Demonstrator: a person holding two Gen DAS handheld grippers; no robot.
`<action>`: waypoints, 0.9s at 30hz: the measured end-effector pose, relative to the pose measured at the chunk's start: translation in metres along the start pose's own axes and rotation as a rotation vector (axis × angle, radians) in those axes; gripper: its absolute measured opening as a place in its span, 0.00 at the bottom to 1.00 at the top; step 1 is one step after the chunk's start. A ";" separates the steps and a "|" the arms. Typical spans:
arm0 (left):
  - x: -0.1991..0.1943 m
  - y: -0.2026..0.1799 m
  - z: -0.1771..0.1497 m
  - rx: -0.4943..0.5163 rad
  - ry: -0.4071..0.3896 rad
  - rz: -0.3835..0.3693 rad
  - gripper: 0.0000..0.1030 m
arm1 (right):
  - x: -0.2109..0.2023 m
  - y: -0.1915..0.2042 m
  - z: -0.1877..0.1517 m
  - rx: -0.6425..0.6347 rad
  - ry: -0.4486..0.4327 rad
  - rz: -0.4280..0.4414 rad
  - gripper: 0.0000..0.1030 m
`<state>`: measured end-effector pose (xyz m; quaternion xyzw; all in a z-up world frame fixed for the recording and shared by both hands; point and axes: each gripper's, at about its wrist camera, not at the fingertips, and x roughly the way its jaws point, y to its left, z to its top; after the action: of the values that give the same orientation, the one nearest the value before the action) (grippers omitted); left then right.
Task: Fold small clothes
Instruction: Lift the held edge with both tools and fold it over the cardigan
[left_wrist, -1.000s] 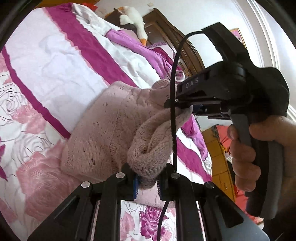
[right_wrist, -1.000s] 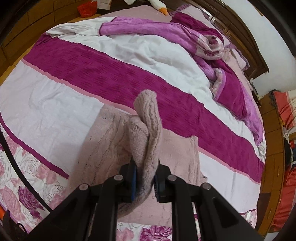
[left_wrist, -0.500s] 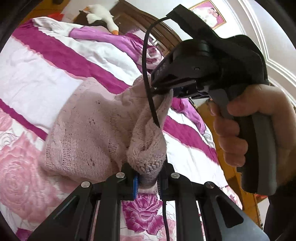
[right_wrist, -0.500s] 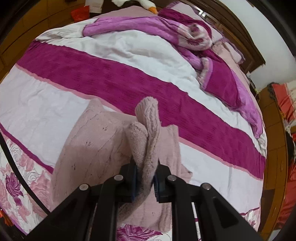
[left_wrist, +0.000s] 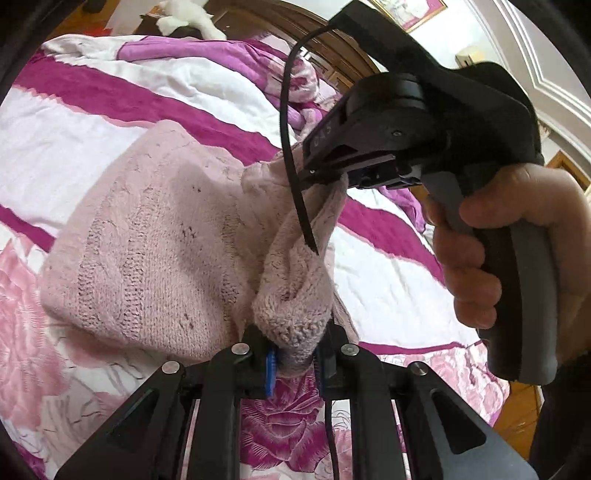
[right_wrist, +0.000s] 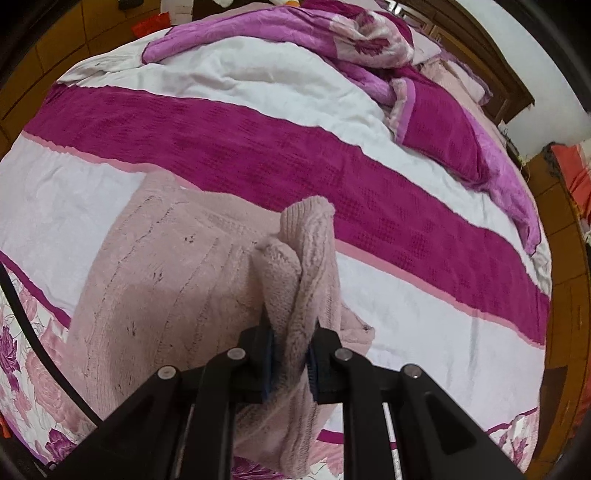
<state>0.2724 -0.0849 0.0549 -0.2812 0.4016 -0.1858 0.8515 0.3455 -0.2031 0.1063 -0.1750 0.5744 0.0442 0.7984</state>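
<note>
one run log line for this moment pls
step: folding | left claw: shut on pink knit sweater | right claw: shut on same sweater edge | sweater: partly lifted off striped bedspread

Pale pink knit sweater (right_wrist: 173, 291): body lies flat on the striped bed cover, extending toward 9 o'clock. One edge is bunched, lifted off the bed toward 6 o'clock.

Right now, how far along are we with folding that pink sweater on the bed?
Midway. Done: the pink knit sweater's body lies spread on the striped bedspread. In hand: the left gripper and right gripper are each shut on a bunched strip of knit lifted off the bed. Left: lay that lifted part over the body, release, and finish folding.
</note>
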 end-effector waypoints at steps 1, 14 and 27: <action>0.004 -0.002 0.001 0.009 0.003 -0.002 0.00 | 0.002 -0.004 -0.002 0.007 0.000 0.000 0.14; 0.040 -0.013 -0.012 0.118 0.026 0.029 0.00 | 0.051 -0.064 -0.029 0.142 -0.016 0.101 0.15; 0.052 -0.007 -0.027 0.275 -0.051 0.060 0.00 | 0.086 -0.099 -0.035 0.362 -0.295 0.511 0.19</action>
<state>0.2821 -0.1274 0.0159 -0.1543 0.3587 -0.2063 0.8972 0.3698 -0.3184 0.0390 0.1272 0.4765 0.1651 0.8541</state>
